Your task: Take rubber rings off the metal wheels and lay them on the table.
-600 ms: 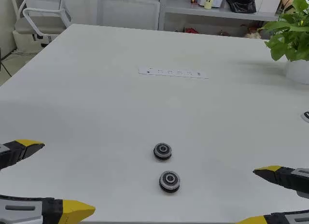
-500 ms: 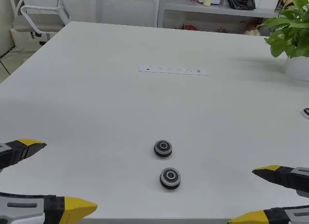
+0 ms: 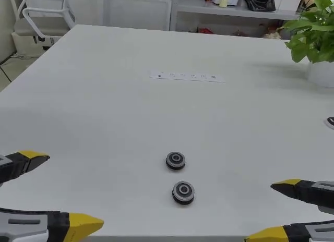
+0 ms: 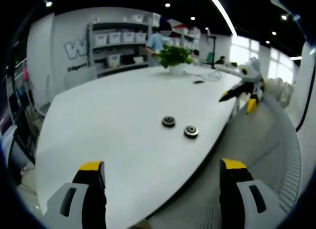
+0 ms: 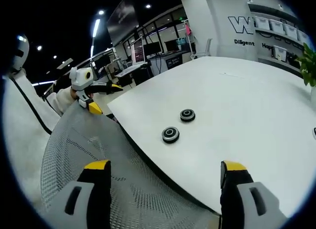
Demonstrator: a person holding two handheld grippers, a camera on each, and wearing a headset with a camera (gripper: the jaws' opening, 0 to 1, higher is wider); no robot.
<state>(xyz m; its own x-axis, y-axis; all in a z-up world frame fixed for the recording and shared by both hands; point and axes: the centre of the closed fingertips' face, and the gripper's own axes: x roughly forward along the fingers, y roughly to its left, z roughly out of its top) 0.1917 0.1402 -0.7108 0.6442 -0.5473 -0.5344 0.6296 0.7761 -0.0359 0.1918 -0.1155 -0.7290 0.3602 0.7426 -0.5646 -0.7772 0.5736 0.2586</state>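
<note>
While the far wheel (image 3: 175, 160) and the near wheel (image 3: 183, 192) lie close together by the front edge of the desk (image 3: 104, 96), rubber rings (image 3: 183, 202) on, the left claw (image 3: 75, 190) and right claw (image 3: 259, 210) hang wide open at either side, holding nothing. Tugging a ring without pinning its wheel could skid the wheel off that edge.

Probably an office or lab: a white meeting table (image 3: 104, 96) with inset power strip (image 3: 187, 76), shelves (image 4: 118, 54) of storage bins (image 4: 114, 39), wall lettering (image 5: 245, 41), a potted plant (image 3: 312, 36).
</note>
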